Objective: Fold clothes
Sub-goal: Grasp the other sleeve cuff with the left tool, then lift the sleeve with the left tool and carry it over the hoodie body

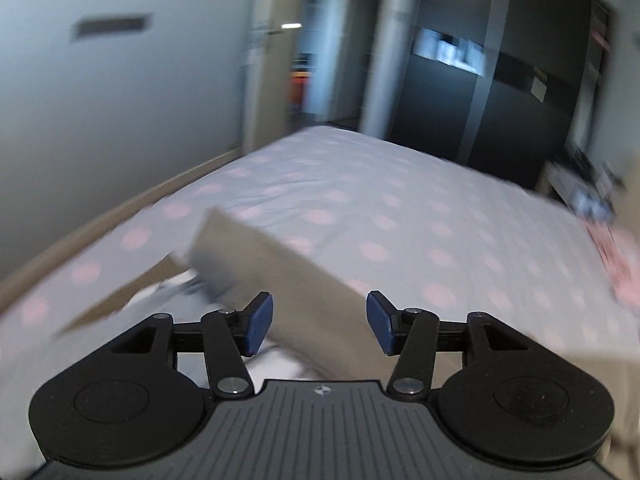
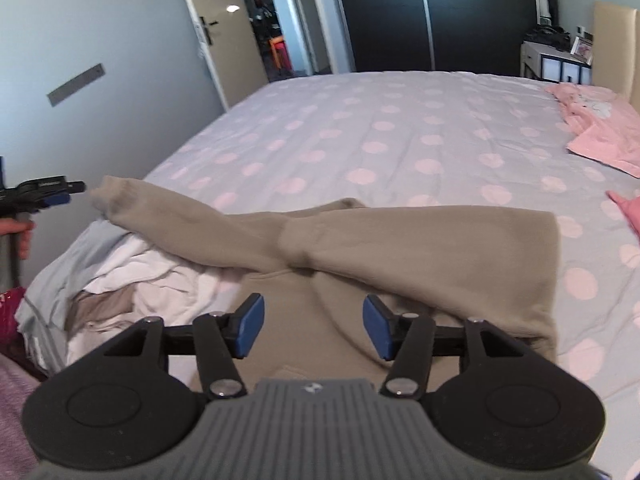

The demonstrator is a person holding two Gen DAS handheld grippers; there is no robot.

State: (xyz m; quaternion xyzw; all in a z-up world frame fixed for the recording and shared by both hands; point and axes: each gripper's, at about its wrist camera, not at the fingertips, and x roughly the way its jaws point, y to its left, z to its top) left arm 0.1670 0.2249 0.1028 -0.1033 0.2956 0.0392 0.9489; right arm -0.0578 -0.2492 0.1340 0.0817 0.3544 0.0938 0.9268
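Here, both of your grippers stood with their jaws apart and nothing between the blue pads. Your right gripper (image 2: pixel 313 328) hung over the near part of the khaki sweatshirt (image 2: pixel 400 248), which lay spread on the bed (image 2: pixel 360 128), a pale cover dotted with pink spots. Both sleeves were folded in across the body of the sweatshirt and met near its middle; the left sleeve (image 2: pixel 168 216) ran out past the garment's edge, its cuff resting on a heap of unfolded laundry (image 2: pixel 132 276) in white, light blue and beige at the bed's near left corner. Your left gripper (image 2: pixel 60 192) showed at the left edge of the right wrist view, just beside that cuff but not touching it, with your hand (image 2: pixel 20 236) wrapped around its handle. From the left wrist view, which was blurred, the left gripper (image 1: pixel 320 322) pointed down over the same sleeve, empty. A pink garment (image 2: pixel 600 128) lay crumpled at the far right of the bed, well apart from the sweatshirt, and another pink piece (image 2: pixel 628 212) peeked in at the right edge.
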